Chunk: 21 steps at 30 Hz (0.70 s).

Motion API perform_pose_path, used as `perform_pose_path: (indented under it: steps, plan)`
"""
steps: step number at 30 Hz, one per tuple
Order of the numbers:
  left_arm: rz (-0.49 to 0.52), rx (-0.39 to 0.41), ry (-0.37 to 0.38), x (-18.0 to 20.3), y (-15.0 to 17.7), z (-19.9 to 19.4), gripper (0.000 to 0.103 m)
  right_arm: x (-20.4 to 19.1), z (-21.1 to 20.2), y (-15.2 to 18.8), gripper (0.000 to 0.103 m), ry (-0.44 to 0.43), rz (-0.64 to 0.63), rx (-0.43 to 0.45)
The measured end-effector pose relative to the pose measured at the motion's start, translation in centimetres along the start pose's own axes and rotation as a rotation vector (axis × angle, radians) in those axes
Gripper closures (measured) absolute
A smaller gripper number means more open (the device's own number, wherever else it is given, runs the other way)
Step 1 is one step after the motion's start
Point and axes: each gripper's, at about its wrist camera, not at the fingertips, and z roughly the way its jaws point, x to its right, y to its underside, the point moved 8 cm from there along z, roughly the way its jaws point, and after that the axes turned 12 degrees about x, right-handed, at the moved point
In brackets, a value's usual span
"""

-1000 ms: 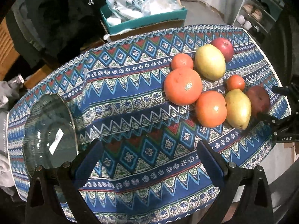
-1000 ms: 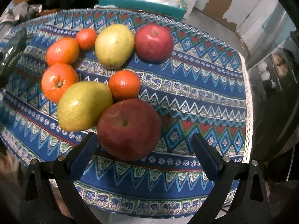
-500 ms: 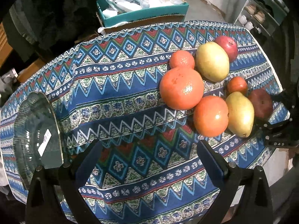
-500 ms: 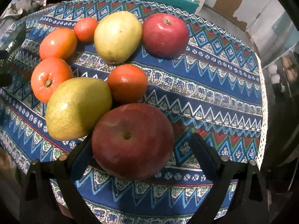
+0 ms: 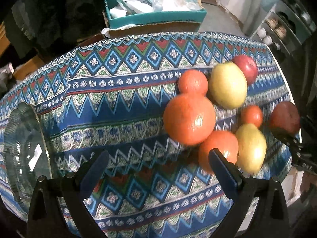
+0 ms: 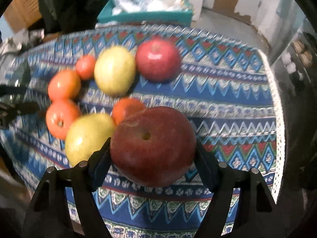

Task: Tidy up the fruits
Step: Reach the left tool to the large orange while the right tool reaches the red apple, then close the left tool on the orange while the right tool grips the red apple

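Dark red apple point(image 6: 153, 146) sits low centre in your right wrist view, both pads of your right tool point(image 6: 153, 158) pressed on its sides; the jaws have just been closing onto it. Just left of it, a yellow-green pear point(image 6: 87, 136); behind, a small orange point(image 6: 126, 108). A second red apple point(image 6: 157, 59) lies upper centre on the patterned counter cloth point(image 6: 227, 91). Your left tool point(image 5: 158, 170) stands wide, nothing between its fingers, over bare cloth. Glass bowl point(image 5: 21, 154) at the left edge of that view.

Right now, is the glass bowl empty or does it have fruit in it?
Empty. The glass bowl at the left table edge shows only a white sticker through its clear wall; every fruit, like the big orange, lies on the tablecloth.
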Motion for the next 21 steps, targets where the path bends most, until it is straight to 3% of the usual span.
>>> perform_pose_path:
  steps: [6, 21]
  plan:
    - [-0.044, 0.0, 0.018, 0.6, -2.0, 1.5, 0.001, 0.9, -0.6, -2.1, 0.027, 0.005, 0.069, 0.079]
    - [-0.071, -0.068, 0.052, 2.1, -2.5, 5.4, 0.002, -0.3, 0.6, -5.0, 0.027, -0.01, 0.106, 0.093]
